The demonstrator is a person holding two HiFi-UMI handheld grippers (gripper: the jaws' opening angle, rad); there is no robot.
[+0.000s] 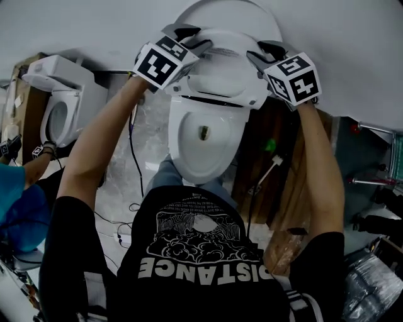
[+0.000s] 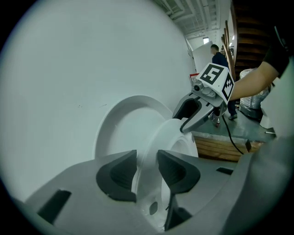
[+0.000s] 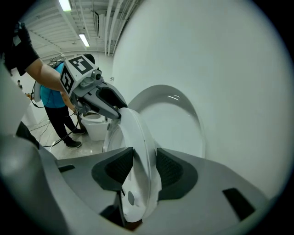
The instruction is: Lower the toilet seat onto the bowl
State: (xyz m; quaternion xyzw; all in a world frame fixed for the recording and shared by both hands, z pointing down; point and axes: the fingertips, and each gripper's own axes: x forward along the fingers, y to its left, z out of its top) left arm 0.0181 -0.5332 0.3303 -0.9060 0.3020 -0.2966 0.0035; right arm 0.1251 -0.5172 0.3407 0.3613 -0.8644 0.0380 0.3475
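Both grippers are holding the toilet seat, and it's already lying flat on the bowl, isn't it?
Not quite. The left gripper and the right gripper do hold the seat, one on each side. But the seat is not lying flat on the bowl: it is raised, tilted up near the lid. The head view shows this.

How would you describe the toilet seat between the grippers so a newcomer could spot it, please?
Start at the middle white ceramic toilet against the pale wall. Over its bowl, the white oval plastic seat leans forward; unlike the solid raised lid behind, it is an open ring.
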